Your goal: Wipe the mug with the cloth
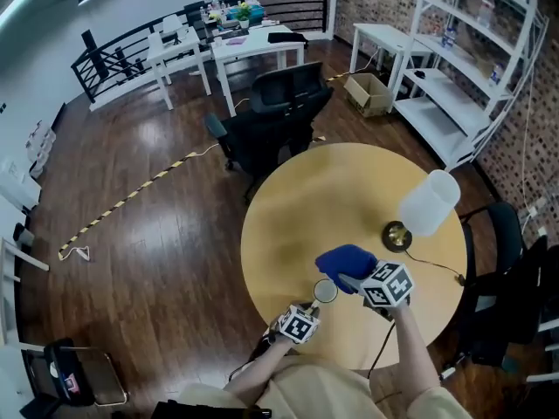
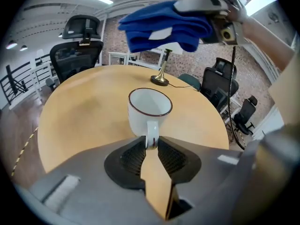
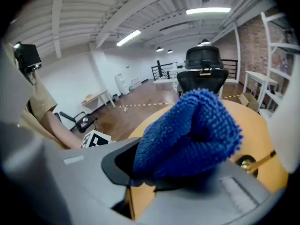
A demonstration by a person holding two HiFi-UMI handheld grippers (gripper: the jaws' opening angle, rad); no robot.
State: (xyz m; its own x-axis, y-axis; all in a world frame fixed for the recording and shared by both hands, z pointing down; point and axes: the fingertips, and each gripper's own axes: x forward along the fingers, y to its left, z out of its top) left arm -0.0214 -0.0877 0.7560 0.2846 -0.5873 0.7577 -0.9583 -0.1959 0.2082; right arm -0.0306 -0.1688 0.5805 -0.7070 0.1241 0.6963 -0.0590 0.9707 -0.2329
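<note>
A white enamel mug with a dark rim stands upright on the round wooden table near its front edge. My left gripper is shut on it, the pads pinching the handle. In the left gripper view the mug stands just ahead of that gripper, empty inside. My right gripper is shut on a bunched blue cloth, which hangs just above and to the right of the mug. From the left gripper view the cloth floats over the mug; up close the cloth fills the right gripper.
A table lamp with a white shade and brass base stands on the table's right side, its cord trailing to the edge. Black office chairs stand at the far side, another chair to the right. White shelving lines the brick wall.
</note>
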